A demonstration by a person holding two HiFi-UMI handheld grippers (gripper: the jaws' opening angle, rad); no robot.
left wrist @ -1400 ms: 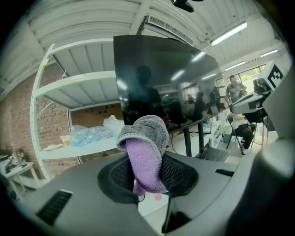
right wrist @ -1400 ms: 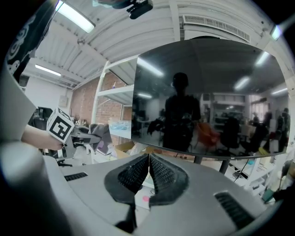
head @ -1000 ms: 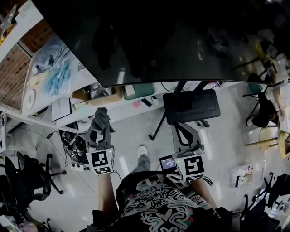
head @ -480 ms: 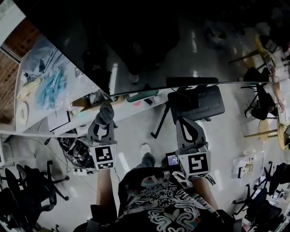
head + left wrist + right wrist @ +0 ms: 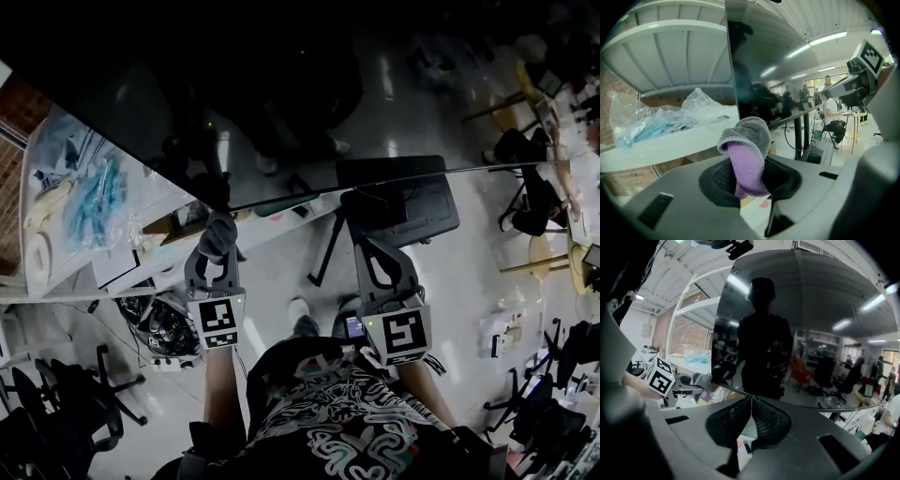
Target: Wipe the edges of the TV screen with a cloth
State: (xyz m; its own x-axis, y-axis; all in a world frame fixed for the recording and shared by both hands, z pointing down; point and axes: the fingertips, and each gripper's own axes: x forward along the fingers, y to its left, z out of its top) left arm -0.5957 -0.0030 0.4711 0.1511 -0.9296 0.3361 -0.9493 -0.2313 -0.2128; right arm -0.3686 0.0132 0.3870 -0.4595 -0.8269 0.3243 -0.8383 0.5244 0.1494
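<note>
The person's black shirt with a pale swirl pattern [image 5: 342, 433] fills the lower edge of the head view. Both grippers extend forward from it.

Left gripper [image 5: 216, 255]: the jaws are clamped on a folded terry cloth, grey outside and purple inside [image 5: 746, 149]. The cloth's folded end stands up past the fingertips. The cloth [image 5: 217, 233] sits just below the lower left corner of the large, dark, glossy TV screen [image 5: 375, 84]. Contact with the screen cannot be confirmed.

Right gripper [image 5: 373, 246]: the jaws are pressed together, pad against pad, with nothing between them [image 5: 751, 401]. The tips lie just under the lower edge of the screen [image 5: 801, 324], to the right of the cloth.

The screen reflects the person's silhouette and the ceiling lights. The black flat stand base [image 5: 412, 208] sits behind the right gripper. Left of the screen, a white shelf [image 5: 670, 145] carries clear plastic bags with pale blue contents [image 5: 656, 123].
</note>
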